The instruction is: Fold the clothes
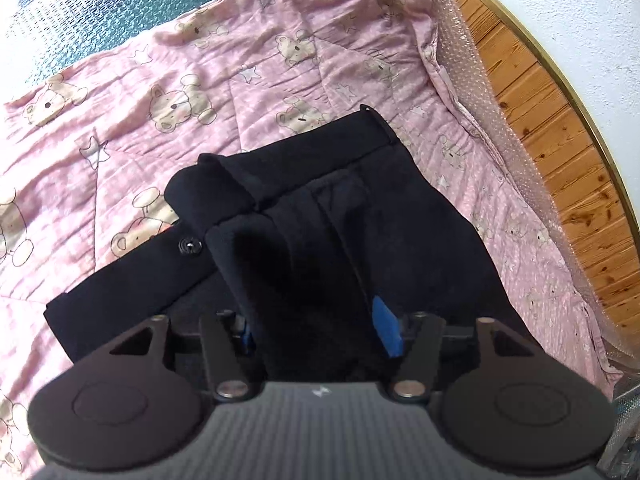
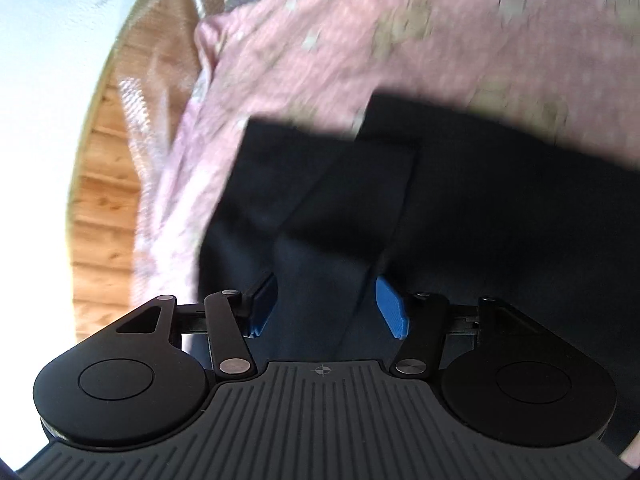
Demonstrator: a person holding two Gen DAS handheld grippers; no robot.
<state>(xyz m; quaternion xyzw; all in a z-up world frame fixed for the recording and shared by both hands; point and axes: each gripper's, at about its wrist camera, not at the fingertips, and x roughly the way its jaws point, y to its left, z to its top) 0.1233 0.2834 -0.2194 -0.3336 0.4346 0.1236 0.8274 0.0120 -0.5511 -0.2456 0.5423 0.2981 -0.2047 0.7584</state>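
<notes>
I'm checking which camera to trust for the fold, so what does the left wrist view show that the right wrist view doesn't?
Only the left wrist view, which is sharp, shows the round button on the black garment, its waistband edge, and the bear and star print on the pink quilt.

Only the right wrist view, which is blurred, shows two straight-cut dark edges of the garment side by side against the quilt.

Both show the black garment on the pink quilt, the wooden floor beyond it, and a blue-padded tool, left tool and right tool, with dark cloth between its fingers.
</notes>
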